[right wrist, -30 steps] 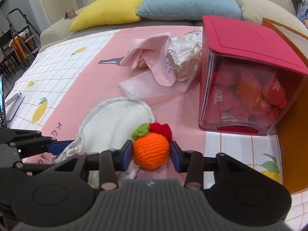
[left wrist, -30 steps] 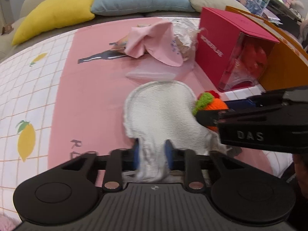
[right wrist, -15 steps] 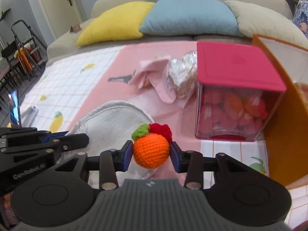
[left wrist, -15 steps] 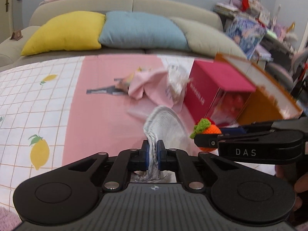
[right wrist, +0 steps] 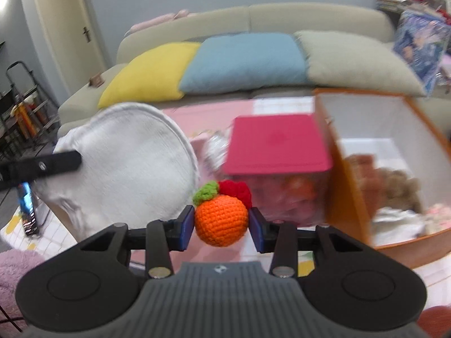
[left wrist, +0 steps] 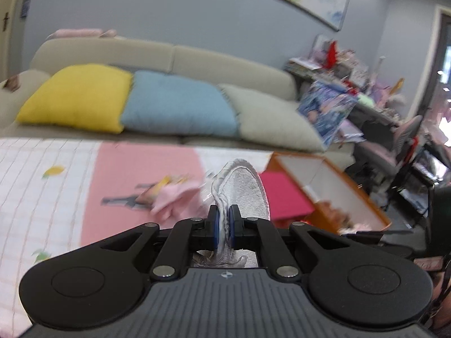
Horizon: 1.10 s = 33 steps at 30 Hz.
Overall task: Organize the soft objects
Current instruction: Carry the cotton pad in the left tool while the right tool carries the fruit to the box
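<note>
My left gripper [left wrist: 224,221] is shut on a white round terry cloth [left wrist: 242,190] and holds it edge-on, lifted above the pink mat. The cloth also shows in the right wrist view [right wrist: 126,169], hanging at the left. My right gripper [right wrist: 222,225] is shut on an orange crocheted ball [right wrist: 221,221] with a green leaf and red tuft, held in the air. An orange box with a white inside [right wrist: 394,152] stands at the right and holds plush toys [right wrist: 394,186]. It also shows in the left wrist view [left wrist: 332,186].
A red-lidded clear container [right wrist: 277,152] stands left of the orange box. A pink cloth [left wrist: 174,197] and crinkled plastic lie on the pink mat [left wrist: 126,174]. A sofa with yellow, blue and grey cushions [left wrist: 174,107] stands behind. A cluttered desk [left wrist: 366,107] is at the right.
Both grippers have risen well above the mat with their loads. The white cloth has come off the mat and hangs free. The views now tilt up toward the sofa and wall.
</note>
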Each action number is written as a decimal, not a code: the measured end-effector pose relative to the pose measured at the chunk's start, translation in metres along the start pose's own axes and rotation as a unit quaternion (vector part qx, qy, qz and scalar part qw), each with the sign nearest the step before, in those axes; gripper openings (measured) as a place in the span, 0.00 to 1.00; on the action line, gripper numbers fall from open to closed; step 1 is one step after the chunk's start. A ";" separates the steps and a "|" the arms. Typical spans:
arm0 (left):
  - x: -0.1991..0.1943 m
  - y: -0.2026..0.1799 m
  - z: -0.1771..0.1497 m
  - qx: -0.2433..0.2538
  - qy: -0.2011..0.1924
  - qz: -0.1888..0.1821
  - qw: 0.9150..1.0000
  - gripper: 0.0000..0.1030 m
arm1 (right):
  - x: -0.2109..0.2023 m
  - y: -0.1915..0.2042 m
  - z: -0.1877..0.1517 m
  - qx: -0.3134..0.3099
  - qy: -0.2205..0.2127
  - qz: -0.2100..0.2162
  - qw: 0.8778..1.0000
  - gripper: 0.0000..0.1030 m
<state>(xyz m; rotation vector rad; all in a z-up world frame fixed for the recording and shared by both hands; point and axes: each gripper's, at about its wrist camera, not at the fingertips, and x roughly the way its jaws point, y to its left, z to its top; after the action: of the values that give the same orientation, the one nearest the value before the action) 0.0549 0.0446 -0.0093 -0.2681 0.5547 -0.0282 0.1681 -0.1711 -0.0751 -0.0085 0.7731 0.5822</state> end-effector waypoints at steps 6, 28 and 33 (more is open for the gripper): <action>0.024 -0.035 0.037 -0.002 -0.016 -0.073 0.997 0.07 | -0.032 -0.039 0.014 0.002 -0.038 -0.051 0.998 0.40; 0.254 -0.148 0.089 0.094 0.117 -0.135 0.979 0.07 | 0.010 -0.181 0.077 0.013 -0.012 -0.131 0.991 0.40; 0.282 -0.162 0.080 0.132 0.142 -0.126 0.973 0.08 | 0.040 -0.201 0.078 0.052 0.024 -0.126 0.990 0.40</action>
<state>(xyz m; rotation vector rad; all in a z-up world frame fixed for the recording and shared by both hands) 0.3434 -0.1196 -0.0479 -0.0721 0.7904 -0.3883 0.3422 -0.3046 -0.0858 -0.0235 0.8339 0.3011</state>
